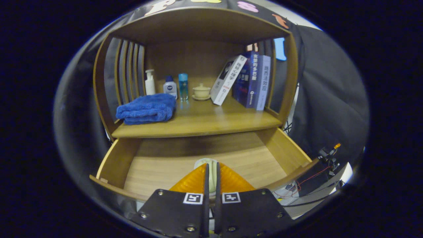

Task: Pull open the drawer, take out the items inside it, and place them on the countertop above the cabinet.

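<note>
Drawer is open. Hand-held gripper has its orange fingers nearly closed on a pale round item, prob. a small cup, low in the drawer. Can't confirm both press. Lift straight up, clear the drawer front, then go to worktop betw. blue towel & books.

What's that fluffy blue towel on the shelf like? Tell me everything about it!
The blue towel looks soft and fluffy, like thick terry or microfibre cloth. It is folded into a plump bundle with rounded edges and lies flat on the wooden countertop, near its front left corner, above the open drawer. A white pump bottle and a small white bottle with a blue cap stand just behind it. The gripper is far below it, fingers nearly closed on a pale object in the drawer.
</note>
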### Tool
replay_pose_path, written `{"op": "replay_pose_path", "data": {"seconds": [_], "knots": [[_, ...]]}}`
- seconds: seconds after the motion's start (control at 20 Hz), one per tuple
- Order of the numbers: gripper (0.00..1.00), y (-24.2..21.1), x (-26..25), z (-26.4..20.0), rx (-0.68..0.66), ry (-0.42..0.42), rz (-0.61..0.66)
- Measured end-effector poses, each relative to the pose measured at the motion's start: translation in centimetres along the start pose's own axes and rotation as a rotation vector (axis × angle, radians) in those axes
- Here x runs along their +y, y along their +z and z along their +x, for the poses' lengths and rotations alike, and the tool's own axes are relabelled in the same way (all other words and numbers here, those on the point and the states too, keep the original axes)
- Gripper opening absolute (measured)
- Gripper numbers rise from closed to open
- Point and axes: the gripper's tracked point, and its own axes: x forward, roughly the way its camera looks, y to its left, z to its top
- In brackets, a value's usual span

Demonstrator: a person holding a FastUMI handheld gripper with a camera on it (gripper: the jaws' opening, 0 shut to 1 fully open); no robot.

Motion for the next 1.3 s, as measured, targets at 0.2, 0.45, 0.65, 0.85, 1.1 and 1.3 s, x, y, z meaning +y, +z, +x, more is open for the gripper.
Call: {"op": "replay_pose_path", "data": {"seconds": [0.2, 0.45, 0.65, 0.85, 1.1, 1.3], "knots": [[0.28, -0.9, 0.8, 3.0, 0.149, -0.025, -0.001], [0.28, -3.2, 1.7, 5.9, 0.297, -0.018, -0.001], [0.29, -4.0, 1.6, 7.3, 0.322, -0.013, 0.014], [0.29, -4.2, 1.3, 7.8, 0.319, -0.005, 0.044], [0.39, -4.1, 1.2, 8.0, 0.319, -0.003, 0.039], [0.42, -4.7, -0.5, 7.5, 0.351, -0.084, -0.003]]}}
